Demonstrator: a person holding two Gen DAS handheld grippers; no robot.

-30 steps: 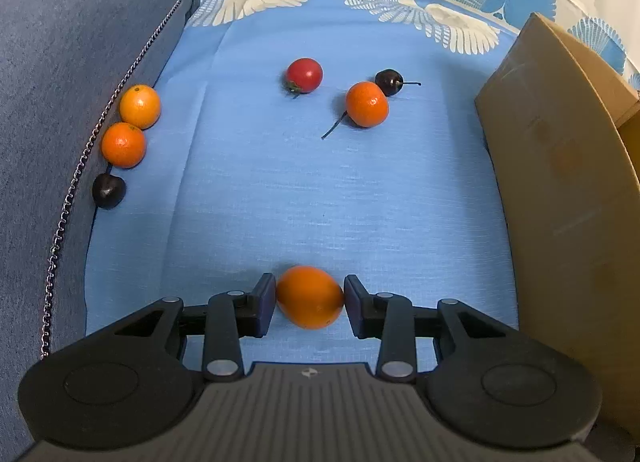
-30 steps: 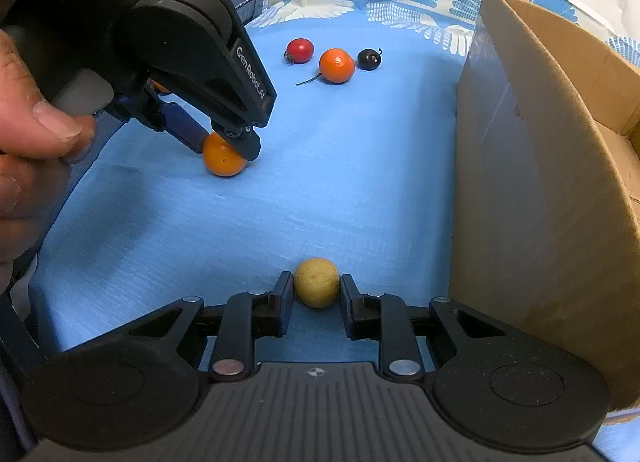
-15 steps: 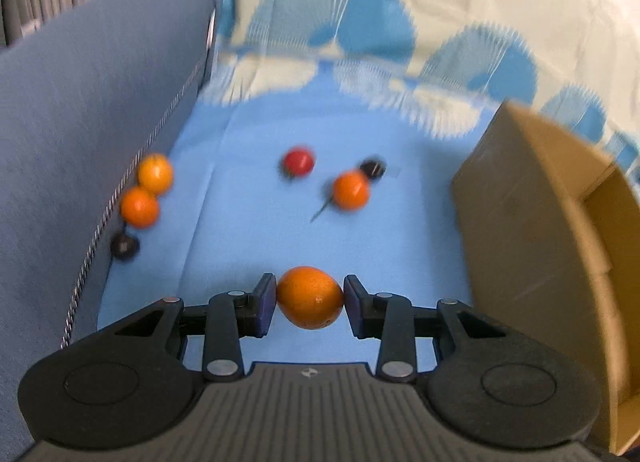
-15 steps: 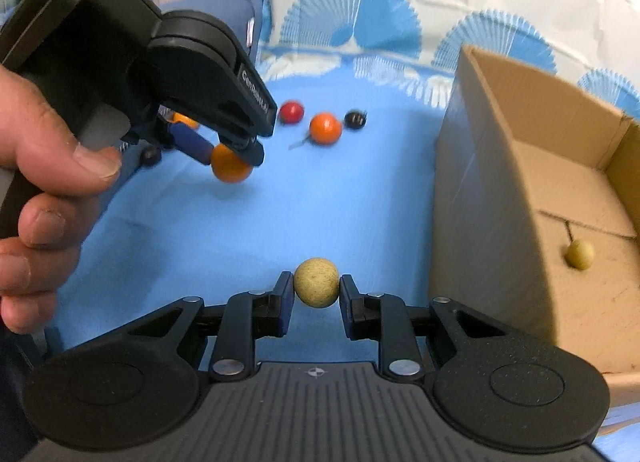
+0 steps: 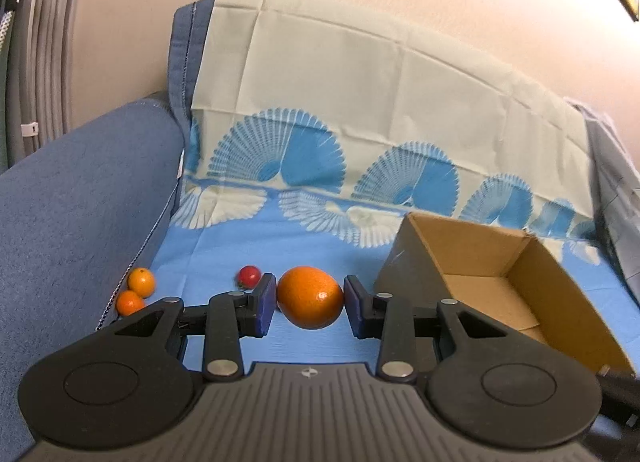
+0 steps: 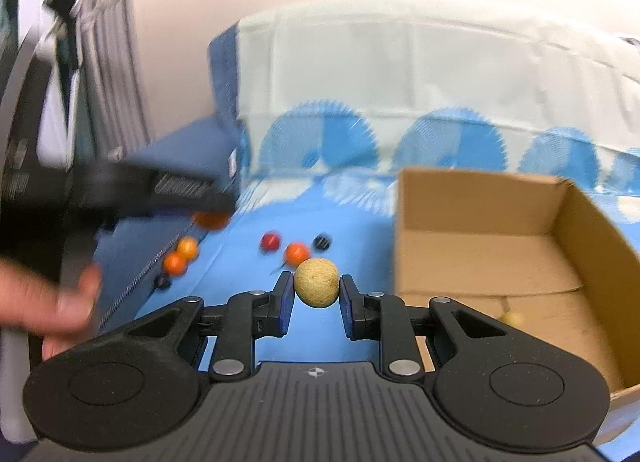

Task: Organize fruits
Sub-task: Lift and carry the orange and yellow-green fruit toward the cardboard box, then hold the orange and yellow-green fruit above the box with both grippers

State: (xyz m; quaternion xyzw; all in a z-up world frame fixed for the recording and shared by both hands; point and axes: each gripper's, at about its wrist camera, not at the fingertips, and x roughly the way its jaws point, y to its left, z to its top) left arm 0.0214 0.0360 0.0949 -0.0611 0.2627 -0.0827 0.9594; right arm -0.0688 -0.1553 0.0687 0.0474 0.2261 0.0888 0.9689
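My left gripper [image 5: 310, 298] is shut on an orange fruit [image 5: 310, 297], held in the air above the blue cloth [image 5: 208, 262]. My right gripper [image 6: 316, 289] is shut on a small tan-yellow round fruit [image 6: 316, 282], also lifted. The open cardboard box [image 5: 492, 258] stands to the right in both views, box [image 6: 480, 206], with one yellow fruit [image 6: 513, 318] on its floor. On the cloth lie a red fruit [image 6: 270, 242], an orange fruit [image 6: 297, 253] and a dark fruit [image 6: 321, 242]. The left gripper [image 6: 208, 218] appears blurred at the left of the right wrist view.
Two small oranges [image 5: 136, 290] lie against the blue sofa arm [image 5: 80, 202] at the left, with a dark fruit [image 6: 161, 282] below them. A fan-patterned cloth [image 5: 360, 102] drapes the sofa back. A person's hand [image 6: 52, 302] holds the left tool.
Both grippers rose from the cloth with their fruits and tilted up, so the sofa back, wall and box interior came into view. The loose fruits now sit lower and farther.
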